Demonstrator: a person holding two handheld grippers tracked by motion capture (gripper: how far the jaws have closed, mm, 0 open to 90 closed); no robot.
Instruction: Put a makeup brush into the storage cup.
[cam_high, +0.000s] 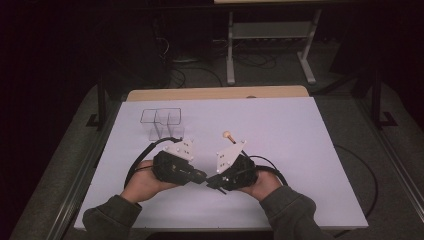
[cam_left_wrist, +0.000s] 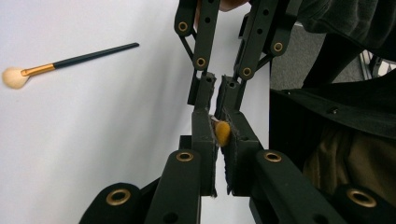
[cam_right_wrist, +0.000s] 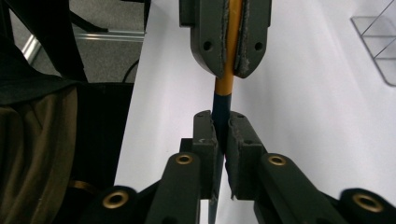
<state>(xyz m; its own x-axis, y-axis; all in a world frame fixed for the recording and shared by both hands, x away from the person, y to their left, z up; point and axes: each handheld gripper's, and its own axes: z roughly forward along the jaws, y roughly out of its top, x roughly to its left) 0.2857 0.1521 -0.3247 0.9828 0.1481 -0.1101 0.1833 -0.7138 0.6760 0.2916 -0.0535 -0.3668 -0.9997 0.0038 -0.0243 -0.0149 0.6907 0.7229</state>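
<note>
Darkness surrounds the white table (cam_high: 280, 130); at its near edge, left gripper (cam_right_wrist: 227, 70) and right gripper (cam_right_wrist: 222, 135) meet tip to tip, both clamping one gold-and-black brush (cam_right_wrist: 223, 95) between them.

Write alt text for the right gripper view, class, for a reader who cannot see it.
Two pairs of black jaws face each other over a white table, both clamped on one thin brush handle, orange at the far end and dark blue nearer. The right gripper rises from the bottom; the left gripper comes down from the top. A clear holder sits at the right edge.
</note>
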